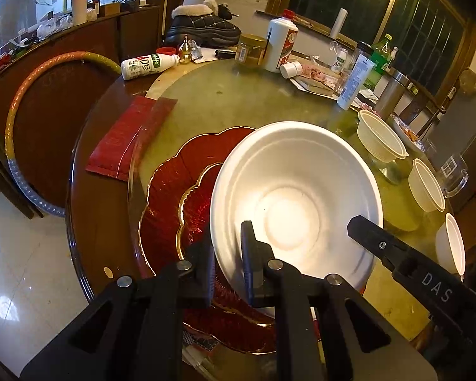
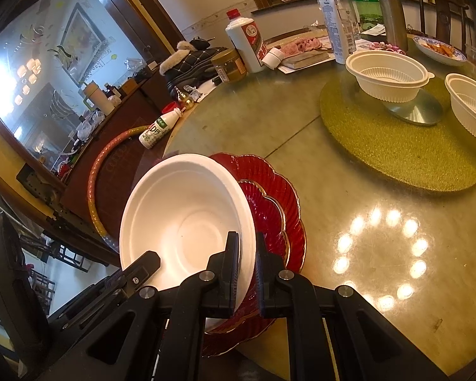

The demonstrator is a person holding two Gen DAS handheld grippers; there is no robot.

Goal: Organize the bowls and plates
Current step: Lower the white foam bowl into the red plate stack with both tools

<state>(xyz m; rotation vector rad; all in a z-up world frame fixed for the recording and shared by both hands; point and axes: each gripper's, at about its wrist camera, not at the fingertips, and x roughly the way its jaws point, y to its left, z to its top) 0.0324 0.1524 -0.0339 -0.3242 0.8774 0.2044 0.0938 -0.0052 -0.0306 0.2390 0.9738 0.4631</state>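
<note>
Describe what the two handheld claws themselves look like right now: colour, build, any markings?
Both are matte black plastic. The left claw and right claw each have two flat, slab-like fingers driven by angular linkage arms with triangular cutouts and round silver pivot pins. In the left wrist view, the right claw's body carries pale letters "DAS". No cables, sleeves or hands show.

"DAS" in white letters on right gripper [image 1: 365,231]; bottle labels unreadable.

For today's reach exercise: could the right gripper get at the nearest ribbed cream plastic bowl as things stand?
Probably not yet. The right gripper is shut on the white foam bowl's rim, so it is occupied. The green glass tabletop toward the ribbed cream plastic bowl looks clear.
</note>
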